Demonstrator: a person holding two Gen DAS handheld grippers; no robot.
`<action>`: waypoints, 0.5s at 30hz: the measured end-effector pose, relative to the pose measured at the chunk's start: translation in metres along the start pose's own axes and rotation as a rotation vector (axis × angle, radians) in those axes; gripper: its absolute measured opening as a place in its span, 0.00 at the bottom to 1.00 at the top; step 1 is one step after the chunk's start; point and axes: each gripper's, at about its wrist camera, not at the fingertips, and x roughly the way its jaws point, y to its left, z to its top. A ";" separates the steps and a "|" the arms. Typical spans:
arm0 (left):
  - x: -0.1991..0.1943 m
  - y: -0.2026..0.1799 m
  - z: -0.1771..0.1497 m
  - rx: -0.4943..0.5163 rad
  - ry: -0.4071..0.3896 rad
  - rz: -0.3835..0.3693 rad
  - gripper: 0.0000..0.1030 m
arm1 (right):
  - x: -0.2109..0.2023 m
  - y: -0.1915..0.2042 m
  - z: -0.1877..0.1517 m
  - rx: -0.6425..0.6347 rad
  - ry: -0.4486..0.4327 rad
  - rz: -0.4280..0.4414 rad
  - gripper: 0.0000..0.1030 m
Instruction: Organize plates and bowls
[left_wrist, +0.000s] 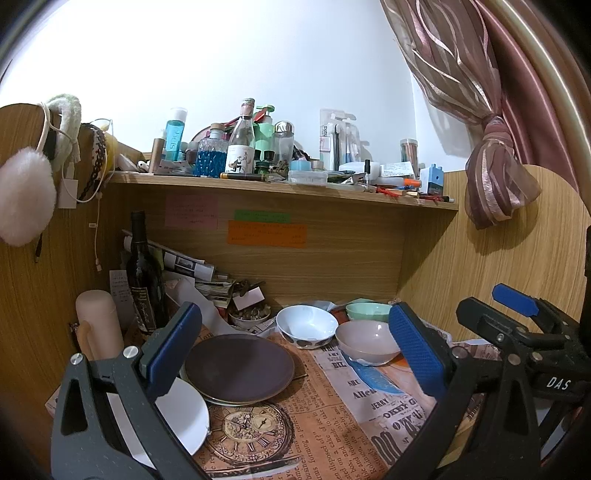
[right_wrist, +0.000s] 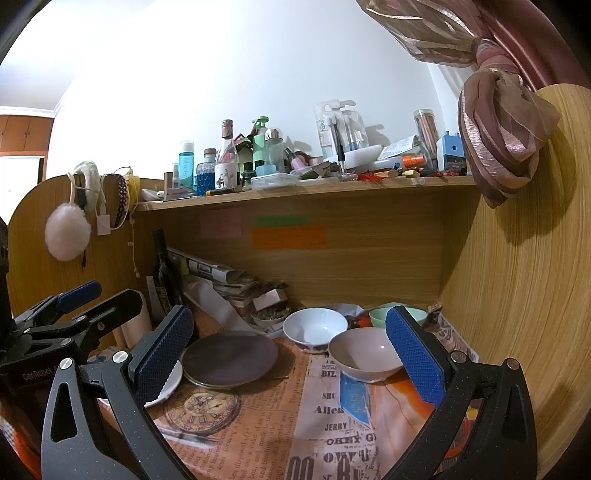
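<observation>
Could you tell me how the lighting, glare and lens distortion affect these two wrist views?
Left wrist view: the white wall is overexposed at top left; the wooden shelf edge bows from fisheye distortion. Right wrist view: the same wall glares, the knotted pink curtain casts a shadow on the wooden side panel, and the corners vignette black.

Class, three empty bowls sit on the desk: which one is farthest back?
The mint-green bowl. It sits nearest the desk's back panel, behind the pinkish bowl and right of the white bowl.

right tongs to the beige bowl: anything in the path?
Nothing visible. The right tongs are open and empty, and the beige bowl sits just ahead on bare newsprint cover. The white bowl and mint bowl lie behind it, out of the path.
</observation>
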 end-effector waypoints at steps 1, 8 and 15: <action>0.000 0.000 0.000 0.000 0.000 0.000 1.00 | 0.000 0.000 0.000 0.000 0.000 0.001 1.00; -0.001 0.003 0.000 -0.005 -0.001 0.001 1.00 | -0.001 0.002 0.001 -0.005 -0.002 0.003 1.00; -0.003 0.006 0.000 -0.006 -0.005 0.005 1.00 | -0.001 0.003 0.001 -0.004 -0.003 0.006 1.00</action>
